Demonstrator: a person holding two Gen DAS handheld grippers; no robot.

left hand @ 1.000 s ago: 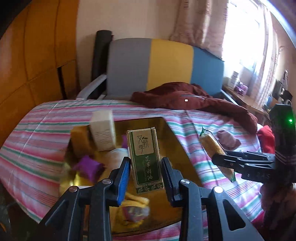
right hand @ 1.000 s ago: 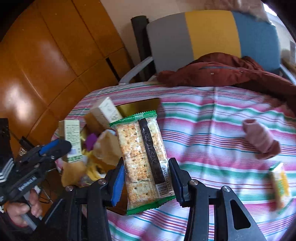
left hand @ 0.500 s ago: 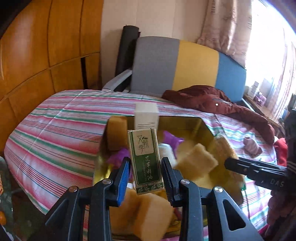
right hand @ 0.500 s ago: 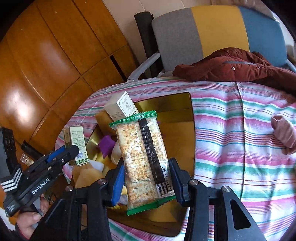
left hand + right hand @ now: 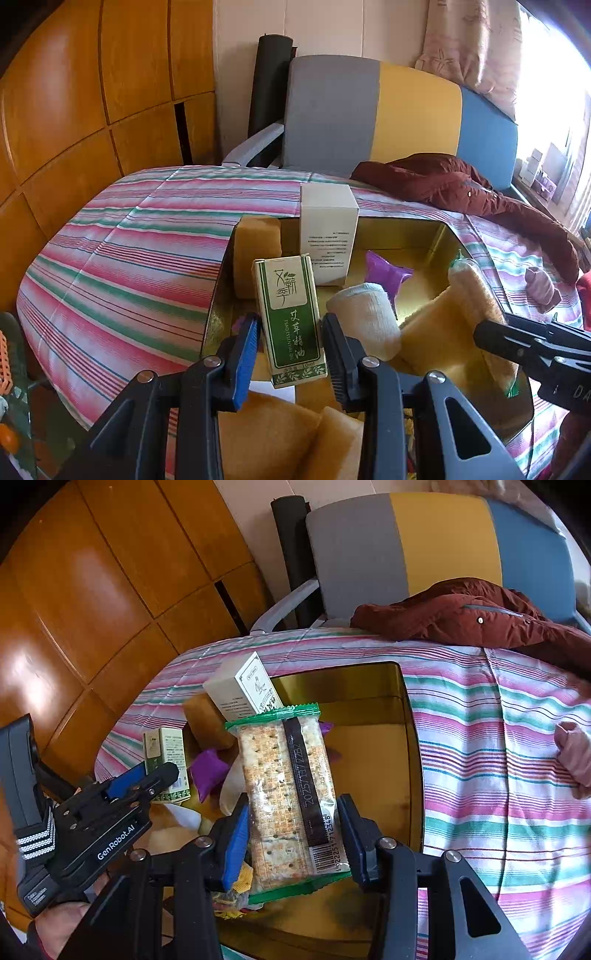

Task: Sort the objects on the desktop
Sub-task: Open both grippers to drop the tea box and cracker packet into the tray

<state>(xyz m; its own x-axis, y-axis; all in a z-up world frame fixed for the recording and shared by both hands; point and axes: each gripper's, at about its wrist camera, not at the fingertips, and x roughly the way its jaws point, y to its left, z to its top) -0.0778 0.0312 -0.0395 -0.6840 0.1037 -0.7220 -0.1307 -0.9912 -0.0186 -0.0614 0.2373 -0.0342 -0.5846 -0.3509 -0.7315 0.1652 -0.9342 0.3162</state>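
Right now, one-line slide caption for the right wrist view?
Right hand-held gripper holds a cracker packet over the gold tin on a striped cloth.

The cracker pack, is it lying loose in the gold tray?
No, the cracker pack is clamped in the right gripper, above the tray.

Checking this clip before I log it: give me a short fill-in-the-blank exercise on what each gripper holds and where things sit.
1. The left gripper is shut on a small green and white ____ box.
2. The right gripper holds a clear packet of ____ with green ends.
3. Both items hang over the shiny ____-coloured metal tray.
4. A dark red ____ lies at the striped cloth's far edge.

Missing words: cardboard; crackers; gold; jacket
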